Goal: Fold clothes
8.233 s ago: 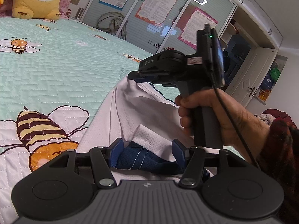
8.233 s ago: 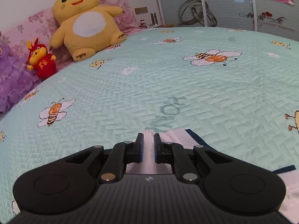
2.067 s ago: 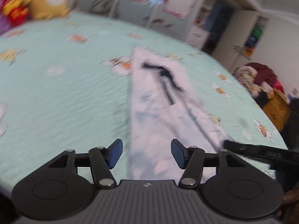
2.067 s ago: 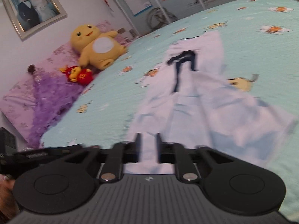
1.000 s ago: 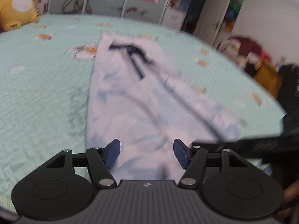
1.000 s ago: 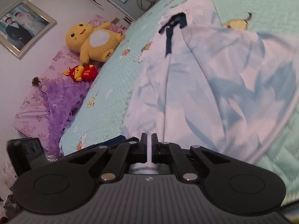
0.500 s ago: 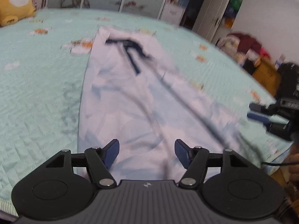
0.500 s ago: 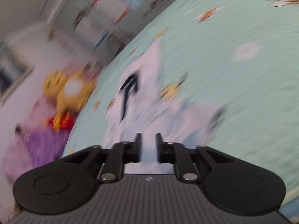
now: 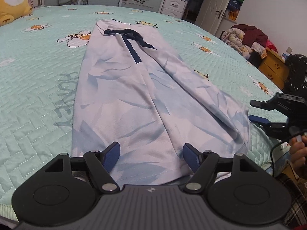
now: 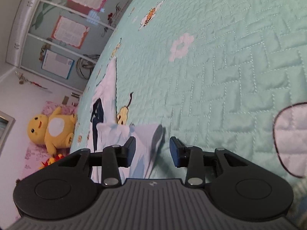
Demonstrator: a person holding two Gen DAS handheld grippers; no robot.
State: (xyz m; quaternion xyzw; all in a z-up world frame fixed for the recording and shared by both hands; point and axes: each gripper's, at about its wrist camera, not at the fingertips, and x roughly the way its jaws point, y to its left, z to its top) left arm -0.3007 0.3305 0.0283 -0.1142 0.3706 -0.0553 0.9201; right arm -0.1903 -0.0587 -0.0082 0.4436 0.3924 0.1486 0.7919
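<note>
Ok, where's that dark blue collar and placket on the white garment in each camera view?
Left wrist: the dark blue collar and placket sits upper centre, at the garment's far end.
Right wrist: the view is rolled sideways; it shows left of centre, beyond the left finger.
Shared landmark: the yellow plush toy, top left corner and lower left.

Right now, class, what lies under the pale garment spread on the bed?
Under the garment lies the mint bedspread printed with bees; one bee pokes out from the garment's right edge. Whatever print or objects sit beneath its middle is covered and cannot be seen.
</note>
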